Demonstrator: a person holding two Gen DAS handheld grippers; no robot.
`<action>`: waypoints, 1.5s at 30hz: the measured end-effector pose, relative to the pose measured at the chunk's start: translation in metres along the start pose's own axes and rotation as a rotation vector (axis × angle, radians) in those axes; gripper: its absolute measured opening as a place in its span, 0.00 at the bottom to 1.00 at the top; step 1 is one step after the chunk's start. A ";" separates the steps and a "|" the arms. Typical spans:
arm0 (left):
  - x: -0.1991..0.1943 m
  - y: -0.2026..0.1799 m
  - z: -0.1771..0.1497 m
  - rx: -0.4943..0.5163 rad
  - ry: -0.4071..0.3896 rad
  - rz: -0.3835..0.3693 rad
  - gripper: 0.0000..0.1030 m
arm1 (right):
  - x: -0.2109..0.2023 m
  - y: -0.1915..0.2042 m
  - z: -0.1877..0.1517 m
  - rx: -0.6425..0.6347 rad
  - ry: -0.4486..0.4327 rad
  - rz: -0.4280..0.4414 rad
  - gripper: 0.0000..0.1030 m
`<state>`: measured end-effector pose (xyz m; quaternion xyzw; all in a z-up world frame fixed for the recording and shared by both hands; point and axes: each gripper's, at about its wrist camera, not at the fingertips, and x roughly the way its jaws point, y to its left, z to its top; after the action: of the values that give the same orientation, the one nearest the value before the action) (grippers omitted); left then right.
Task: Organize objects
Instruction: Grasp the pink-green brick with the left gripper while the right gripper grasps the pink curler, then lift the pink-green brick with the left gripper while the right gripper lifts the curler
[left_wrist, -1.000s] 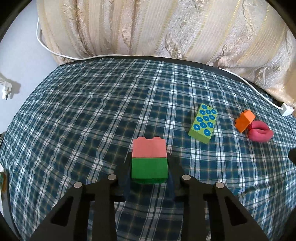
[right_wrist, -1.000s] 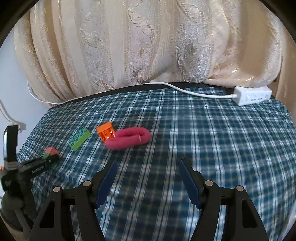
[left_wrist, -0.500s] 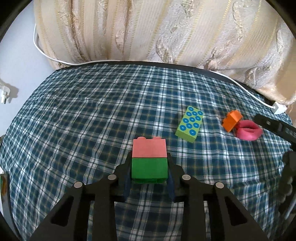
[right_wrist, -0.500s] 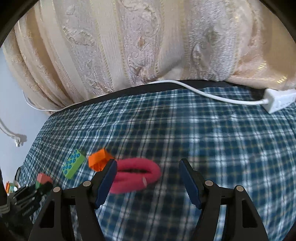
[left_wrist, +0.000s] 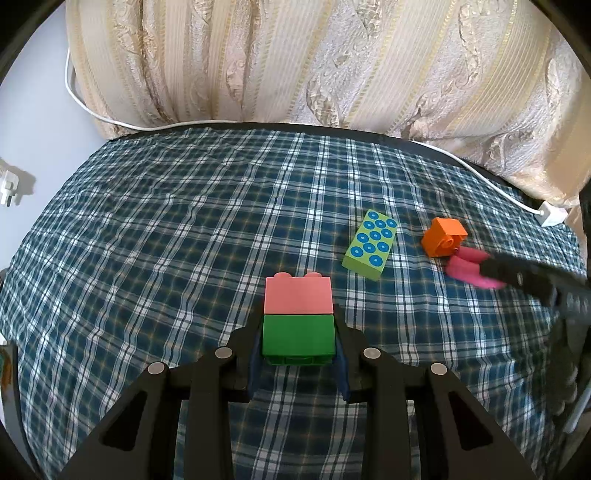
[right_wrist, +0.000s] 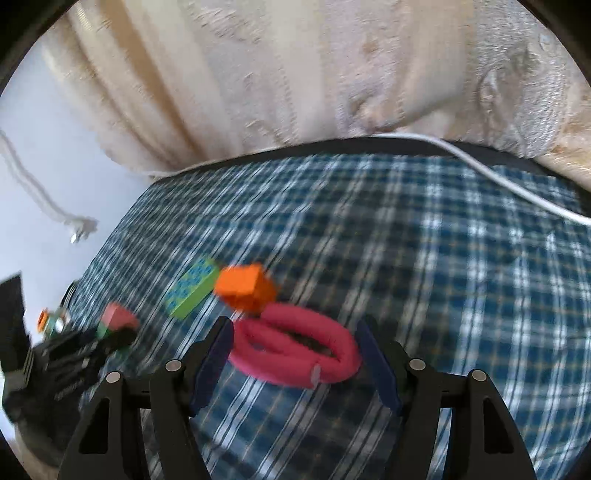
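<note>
Left gripper clamps the green brick under a pink brick; right gripper, apparently unclenched, straddles the pink loop on the table

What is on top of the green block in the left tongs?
A pink block sits stacked directly on the green block, two studs showing on top. The left tongs clamp the green one's sides; its underside is hidden.

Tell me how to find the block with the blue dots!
Look at the blue checked cloth in front of the cream curtain. Toward its right side, a lime-green oblong plastic block lies flat, left of the small orange plastic cube. It is the only block covered in blue circles.
</note>
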<state>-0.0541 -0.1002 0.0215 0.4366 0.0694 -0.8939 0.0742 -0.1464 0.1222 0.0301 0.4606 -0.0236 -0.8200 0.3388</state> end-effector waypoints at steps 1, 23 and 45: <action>0.000 0.000 0.000 -0.001 0.000 -0.001 0.32 | -0.001 0.005 -0.005 -0.014 0.015 0.015 0.70; -0.016 -0.003 -0.001 0.000 -0.018 -0.044 0.32 | 0.017 0.051 -0.018 -0.138 0.013 -0.202 0.69; -0.033 -0.031 -0.013 0.077 -0.030 -0.139 0.32 | -0.053 0.041 -0.079 0.043 -0.079 -0.245 0.53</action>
<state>-0.0300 -0.0650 0.0418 0.4200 0.0641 -0.9053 -0.0038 -0.0455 0.1431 0.0386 0.4347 0.0021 -0.8720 0.2251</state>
